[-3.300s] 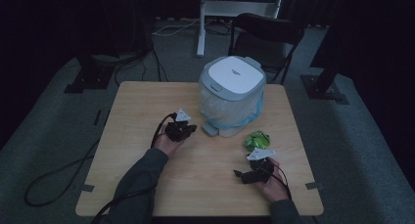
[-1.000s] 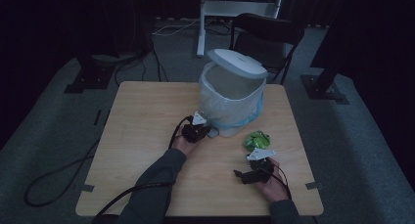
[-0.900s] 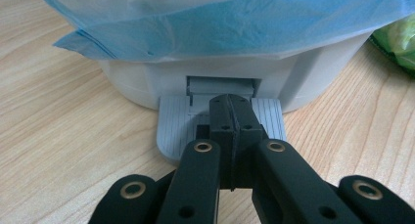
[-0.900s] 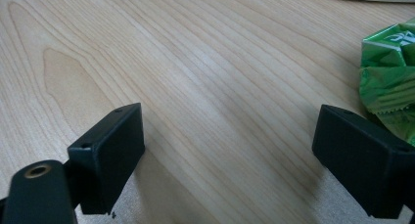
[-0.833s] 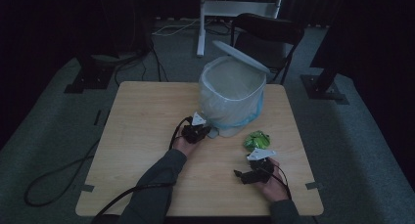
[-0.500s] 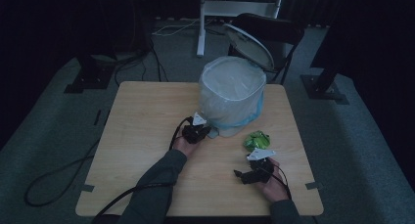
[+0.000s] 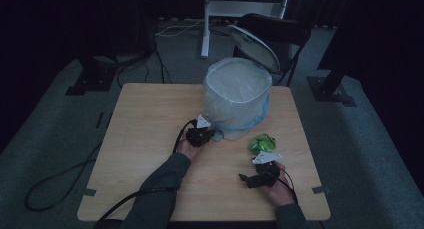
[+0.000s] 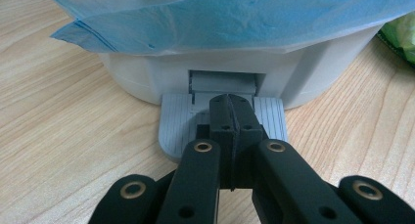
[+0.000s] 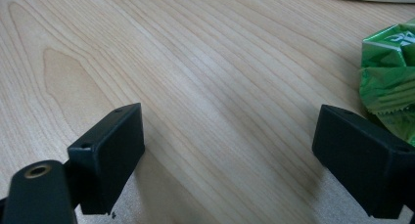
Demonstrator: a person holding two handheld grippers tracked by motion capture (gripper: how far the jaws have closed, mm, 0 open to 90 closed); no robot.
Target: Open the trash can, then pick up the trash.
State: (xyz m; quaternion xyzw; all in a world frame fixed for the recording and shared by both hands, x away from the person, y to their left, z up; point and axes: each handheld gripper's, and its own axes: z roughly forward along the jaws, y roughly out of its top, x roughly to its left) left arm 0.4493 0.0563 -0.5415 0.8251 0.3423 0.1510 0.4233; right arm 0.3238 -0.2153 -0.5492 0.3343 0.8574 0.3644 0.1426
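A small white pedal bin (image 7: 236,101) lined with a blue bag stands at the back middle of the table, its lid (image 7: 254,47) swung up behind it. My left gripper (image 7: 209,135) is shut, and its closed tips (image 8: 230,117) press down on the bin's grey ribbed pedal (image 8: 175,126). The blue liner (image 8: 230,23) hangs over the bin's wall above the pedal. A crumpled green wrapper (image 7: 263,143) lies on the table right of the bin. My right gripper (image 7: 251,178) rests open on the wood just in front of it, and the wrapper (image 9: 386,87) sits beside its right jaw.
The wooden table (image 7: 150,129) has bare wood at its left and front. A dark chair (image 7: 280,31) stands behind the bin, and a white stand (image 7: 207,24) rises beyond it. Cables (image 7: 55,181) trail on the grey floor at the left.
My left gripper moved right to the bin's base and pressed the pedal. The lid, closed at first, has swung fully up. The right gripper has stayed still.
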